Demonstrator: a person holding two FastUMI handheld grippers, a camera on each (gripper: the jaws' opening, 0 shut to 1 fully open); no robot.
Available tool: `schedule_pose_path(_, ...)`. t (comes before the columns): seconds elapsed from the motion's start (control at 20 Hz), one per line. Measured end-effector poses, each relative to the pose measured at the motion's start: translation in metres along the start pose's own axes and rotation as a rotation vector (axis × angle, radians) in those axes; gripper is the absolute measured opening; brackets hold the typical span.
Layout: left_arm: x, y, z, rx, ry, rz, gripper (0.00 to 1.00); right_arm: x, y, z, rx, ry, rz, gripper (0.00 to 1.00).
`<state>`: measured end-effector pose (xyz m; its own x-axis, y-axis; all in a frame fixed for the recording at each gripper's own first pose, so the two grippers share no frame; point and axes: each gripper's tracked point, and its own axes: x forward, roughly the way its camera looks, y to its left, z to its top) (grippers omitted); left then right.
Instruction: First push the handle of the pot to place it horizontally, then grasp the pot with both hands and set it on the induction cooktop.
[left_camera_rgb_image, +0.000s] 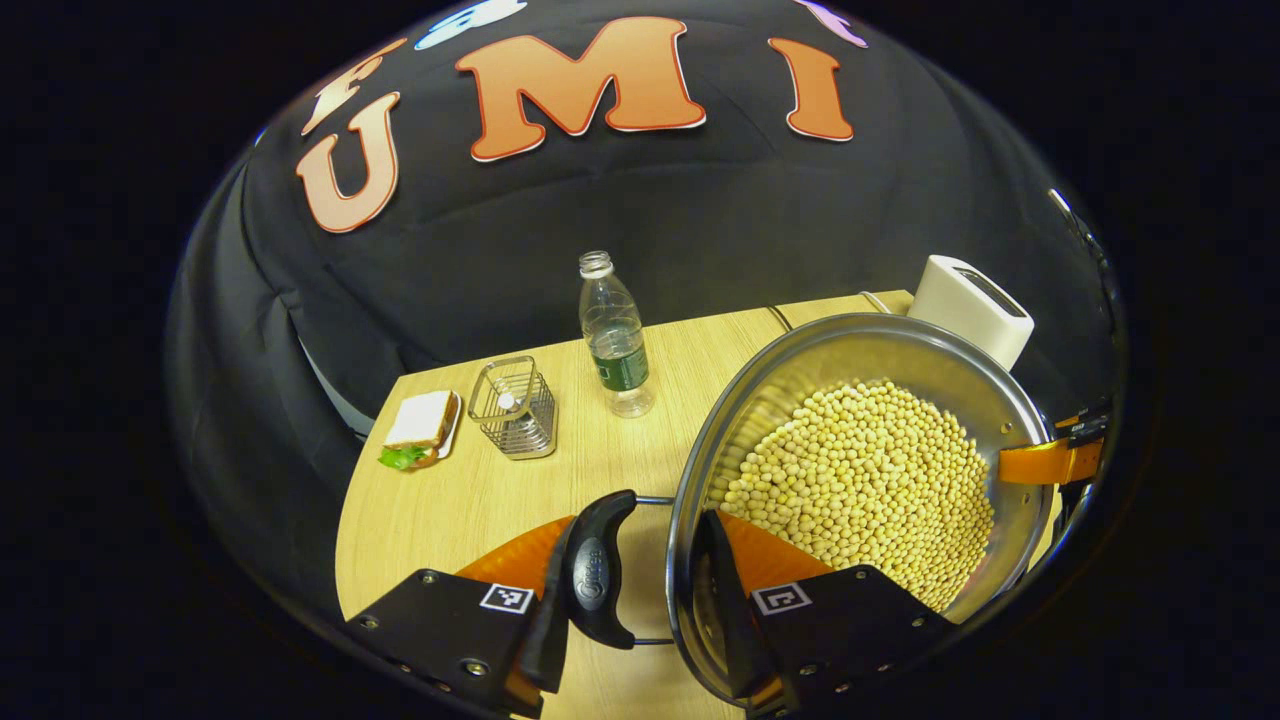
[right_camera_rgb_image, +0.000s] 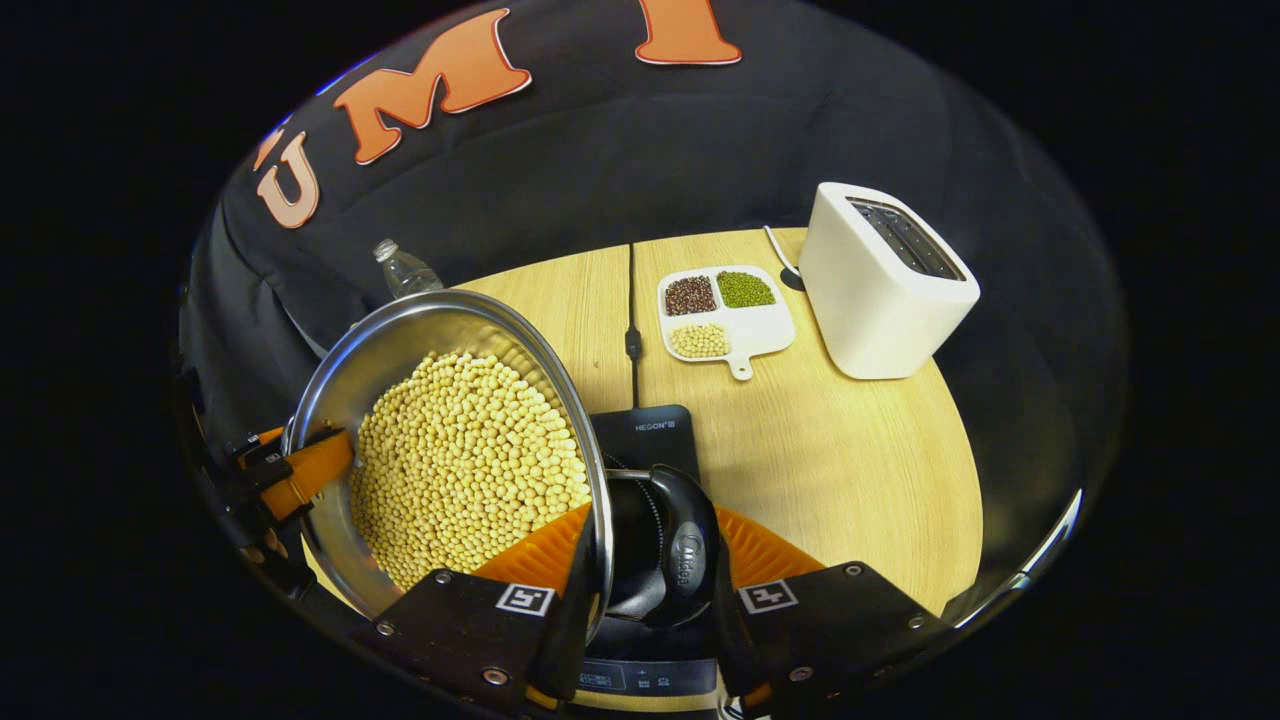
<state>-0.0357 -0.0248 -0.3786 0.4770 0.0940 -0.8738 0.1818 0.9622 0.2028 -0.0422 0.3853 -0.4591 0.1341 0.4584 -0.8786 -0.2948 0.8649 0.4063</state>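
Note:
The steel pot is full of yellow soybeans. Its black side handle lies between the fingers of my left gripper. One finger is outside the handle, the other inside the pot wall, so the gripper is shut on the pot. My right gripper clamps the opposite handle and the rim the same way. Each gripper appears in the other's view as an orange finger at the far rim: right gripper, left gripper. The black induction cooktop lies under the right handle. Whether the pot touches it is unclear.
On the wooden table stand a white toaster and a divided dish of beans, with a black cable running to the back. To the left are a plastic bottle, a wire basket and a sandwich on a plate.

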Motion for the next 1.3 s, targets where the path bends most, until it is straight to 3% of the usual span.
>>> schedule_pose_path(0.45, 0.066, -0.010, -0.025, -0.022, 0.073, -0.020, 0.64, 0.067, 0.039, 0.033, -0.009, 0.051, -0.021, 0.53)
schedule_pose_path(0.6, 0.071, -0.011, -0.032, -0.031, 0.095, -0.026, 0.64, 0.066, 0.053, 0.040, -0.002, 0.057, -0.027, 0.53)
schedule_pose_path(0.65, 0.072, -0.011, -0.032, -0.028, 0.098, -0.027, 0.64, 0.068, 0.052, 0.039, 0.004, 0.061, -0.028, 0.48)
schedule_pose_path(0.7, 0.072, -0.012, -0.033, -0.026, 0.106, -0.027, 0.62, 0.065, 0.046, 0.029, 0.011, 0.062, -0.027, 0.57)
schedule_pose_path(0.75, 0.073, -0.013, -0.033, -0.025, 0.112, -0.029, 0.62, 0.067, 0.044, 0.027, 0.017, 0.066, -0.027, 0.57)
schedule_pose_path(0.85, 0.076, -0.015, -0.037, -0.021, 0.124, -0.026, 0.64, 0.071, 0.038, 0.025, 0.026, 0.071, -0.027, 0.48)
schedule_pose_path(0.9, 0.077, -0.016, -0.040, -0.022, 0.132, -0.025, 0.64, 0.077, 0.035, 0.025, 0.027, 0.070, -0.026, 0.53)
schedule_pose_path(1.05, 0.081, -0.020, -0.042, -0.017, 0.140, -0.029, 0.64, 0.082, 0.028, 0.031, 0.037, 0.067, -0.026, 0.53)
schedule_pose_path(1.2, 0.082, -0.021, -0.049, -0.028, 0.159, -0.033, 0.65, 0.065, 0.034, 0.049, 0.019, 0.055, -0.045, 0.56)
schedule_pose_path(1.3, 0.079, -0.023, -0.050, -0.029, 0.167, -0.026, 0.72, 0.055, 0.038, 0.054, 0.017, 0.037, -0.076, 0.61)
